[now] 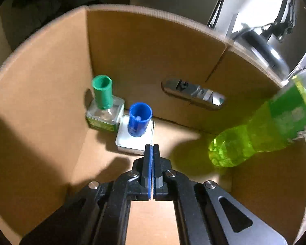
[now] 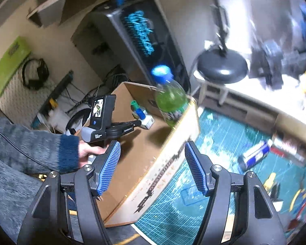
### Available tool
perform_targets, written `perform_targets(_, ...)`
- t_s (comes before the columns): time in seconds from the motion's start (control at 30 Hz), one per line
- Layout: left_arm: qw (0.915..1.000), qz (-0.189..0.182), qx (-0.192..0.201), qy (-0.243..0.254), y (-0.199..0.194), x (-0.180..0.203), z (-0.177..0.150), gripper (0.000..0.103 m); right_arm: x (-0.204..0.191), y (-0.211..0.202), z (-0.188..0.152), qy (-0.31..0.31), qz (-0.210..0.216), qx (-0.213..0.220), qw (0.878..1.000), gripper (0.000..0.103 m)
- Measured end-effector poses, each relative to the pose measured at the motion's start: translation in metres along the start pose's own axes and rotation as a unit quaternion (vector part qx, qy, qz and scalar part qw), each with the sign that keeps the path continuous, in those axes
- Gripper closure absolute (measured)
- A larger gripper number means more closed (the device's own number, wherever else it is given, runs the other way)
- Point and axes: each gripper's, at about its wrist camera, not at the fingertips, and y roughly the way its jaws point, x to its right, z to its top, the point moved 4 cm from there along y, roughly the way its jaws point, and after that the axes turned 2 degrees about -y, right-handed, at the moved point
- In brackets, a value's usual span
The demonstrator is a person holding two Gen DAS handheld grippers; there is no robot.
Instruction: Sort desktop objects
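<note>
We are looking at the green bottle (image 2: 172, 100) leaning tilted inside the cardboard box (image 2: 153, 163), its blue cap pointing toward 11 o'clock in the right wrist view, base down on the floor. Our right gripper (image 2: 153, 168) is hanging spread wide and empty, the bottle lying at 12 o'clock from it. Our left gripper (image 1: 152, 149) is pressed together inside the box, the bottle at its 2 o'clock, and is nearer.

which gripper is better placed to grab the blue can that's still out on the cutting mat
Right. The right gripper is open over the mat, with the blue can ahead to its right. The left gripper is shut inside the cardboard box.
</note>
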Motion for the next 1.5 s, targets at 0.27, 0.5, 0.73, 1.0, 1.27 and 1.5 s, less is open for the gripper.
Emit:
perform_targets(0.27,0.9995,0.012,-0.016,0.023,0.019,0.015,-0.006,0.103,0.031,-0.002,-0.010,0.027,0.015,-0.005,1.000,0.040)
perform_targets(0.5,0.9991,0.034,-0.019,0.017,0.023,0.014,-0.001,0.103,0.032,-0.001,-0.008,0.023,0.026,-0.006,0.999,0.040)
perform_targets(0.73,0.9981,0.056,-0.022,0.012,0.028,0.013,0.003,0.103,0.024,0.008,-0.011,0.020,0.037,-0.016,0.999,0.040)
perform_targets(1.0,0.9968,0.075,-0.028,0.003,0.029,0.009,0.008,0.103,0.022,0.008,-0.013,0.025,0.036,-0.016,0.999,0.040)
perform_targets(1.27,0.9964,0.078,-0.030,0.006,0.030,0.013,0.009,0.103,0.023,0.008,-0.015,0.033,0.035,-0.018,0.999,0.040)
perform_targets(1.5,0.9969,0.070,-0.035,-0.010,0.012,0.026,0.009,0.103,0.016,0.005,-0.018,0.027,0.032,-0.025,0.999,0.040)
